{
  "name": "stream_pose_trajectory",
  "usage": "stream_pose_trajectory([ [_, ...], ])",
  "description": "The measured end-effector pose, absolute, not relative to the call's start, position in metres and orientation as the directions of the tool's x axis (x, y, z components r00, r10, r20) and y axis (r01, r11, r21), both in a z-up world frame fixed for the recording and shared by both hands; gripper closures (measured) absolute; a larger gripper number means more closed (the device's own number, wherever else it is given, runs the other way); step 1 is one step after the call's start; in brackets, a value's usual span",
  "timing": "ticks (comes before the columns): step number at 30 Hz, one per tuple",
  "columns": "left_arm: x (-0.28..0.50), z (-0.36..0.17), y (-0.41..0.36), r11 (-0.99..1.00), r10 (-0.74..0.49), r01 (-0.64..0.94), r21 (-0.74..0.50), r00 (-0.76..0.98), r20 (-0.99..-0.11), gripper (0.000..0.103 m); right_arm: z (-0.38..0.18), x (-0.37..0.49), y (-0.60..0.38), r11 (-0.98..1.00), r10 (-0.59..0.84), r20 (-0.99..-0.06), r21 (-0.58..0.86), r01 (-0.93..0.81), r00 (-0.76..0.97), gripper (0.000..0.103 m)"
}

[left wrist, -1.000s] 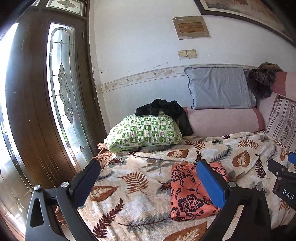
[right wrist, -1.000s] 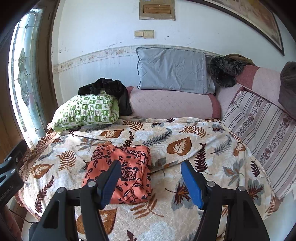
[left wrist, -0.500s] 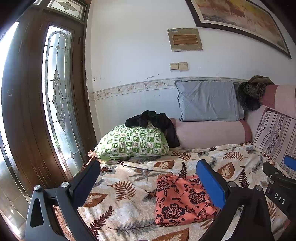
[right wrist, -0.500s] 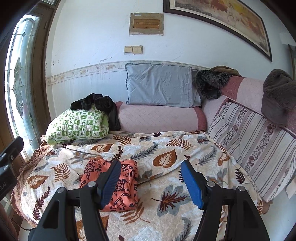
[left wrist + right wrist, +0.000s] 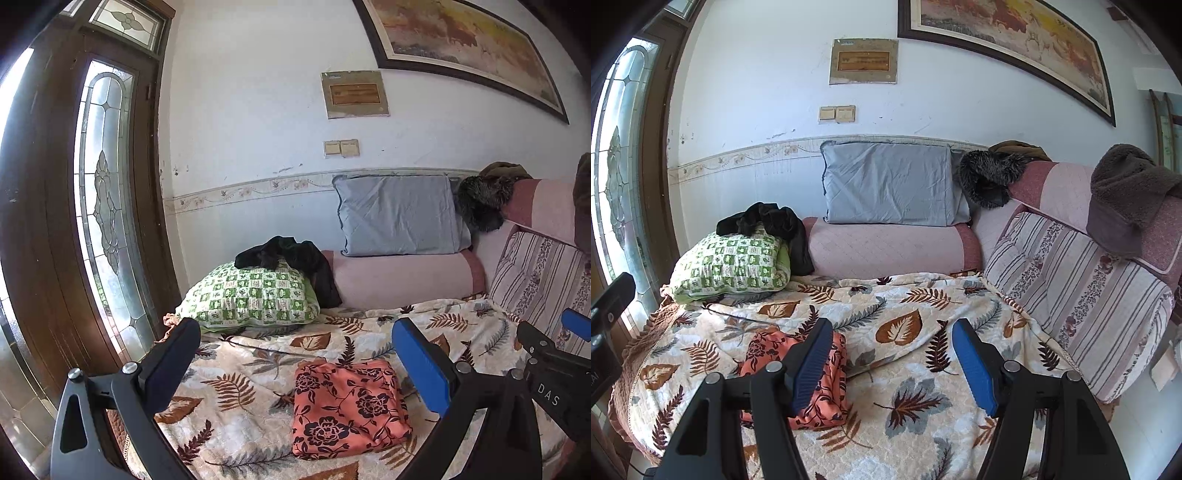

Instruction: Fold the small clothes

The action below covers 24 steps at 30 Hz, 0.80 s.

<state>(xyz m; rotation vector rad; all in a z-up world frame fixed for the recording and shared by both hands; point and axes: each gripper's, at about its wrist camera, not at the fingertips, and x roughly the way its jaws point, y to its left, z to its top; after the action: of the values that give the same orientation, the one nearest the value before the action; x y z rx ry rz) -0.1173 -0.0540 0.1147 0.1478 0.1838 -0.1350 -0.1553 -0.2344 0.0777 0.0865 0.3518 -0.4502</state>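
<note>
A folded orange garment with dark flowers [image 5: 347, 402] lies flat on the leaf-print blanket [image 5: 240, 391]. In the right wrist view it [image 5: 827, 376] sits behind the left finger. My left gripper [image 5: 295, 369] is open and empty, held above and back from the garment. My right gripper [image 5: 892, 363] is open and empty, to the right of the garment; its body shows at the right edge of the left wrist view [image 5: 550, 380].
A green checked pillow [image 5: 255, 295] with a black garment [image 5: 291, 258] on it lies at the back left. A grey pillow [image 5: 890, 184] rests on a pink bolster [image 5: 886, 247]. A striped cushion [image 5: 1082, 295] lines the right side. A wooden door with glass [image 5: 92, 221] stands left.
Both grippers have drawn back and up from the bed, so the folded garment looks smaller and farther. Both stayed open. The garment has not moved.
</note>
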Motion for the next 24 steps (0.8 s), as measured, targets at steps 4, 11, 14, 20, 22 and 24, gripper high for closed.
stream_pose_trajectory([
  [4, -0.115, 0.111, -0.048, 0.979, -0.103, 0.133, 0.157, 0.976, -0.190, 0.000, 0.079, -0.154, -0.226, 0.900, -0.408, -0.346, 0.000, 0.435, 0.845, 0.032],
  [11, -0.097, 0.103, -0.035, 0.981, -0.093, 0.126, 0.148, 0.973, -0.212, 0.000, 0.078, -0.141, -0.213, 0.904, -0.410, -0.349, -0.036, 0.425, 0.843, 0.032],
  [14, -0.086, 0.096, -0.031, 0.980, -0.104, 0.139, 0.139, 0.966, -0.236, 0.000, 0.076, -0.132, -0.210, 0.898, -0.425, -0.348, -0.047, 0.437, 0.836, 0.032],
  [20, -0.061, 0.080, -0.022, 0.977, -0.103, 0.147, 0.152, 0.959, -0.266, 0.000, 0.063, -0.102, -0.200, 0.904, -0.411, -0.385, -0.058, 0.423, 0.826, 0.032],
  [22, -0.052, 0.074, -0.017, 0.977, -0.106, 0.152, 0.147, 0.954, -0.280, 0.000, 0.057, -0.090, -0.193, 0.908, -0.405, -0.395, -0.070, 0.412, 0.825, 0.032],
  [24, -0.043, 0.068, -0.011, 0.978, -0.098, 0.146, 0.146, 0.950, -0.296, 0.000, 0.049, -0.077, -0.186, 0.914, -0.394, -0.411, -0.080, 0.397, 0.822, 0.032],
])
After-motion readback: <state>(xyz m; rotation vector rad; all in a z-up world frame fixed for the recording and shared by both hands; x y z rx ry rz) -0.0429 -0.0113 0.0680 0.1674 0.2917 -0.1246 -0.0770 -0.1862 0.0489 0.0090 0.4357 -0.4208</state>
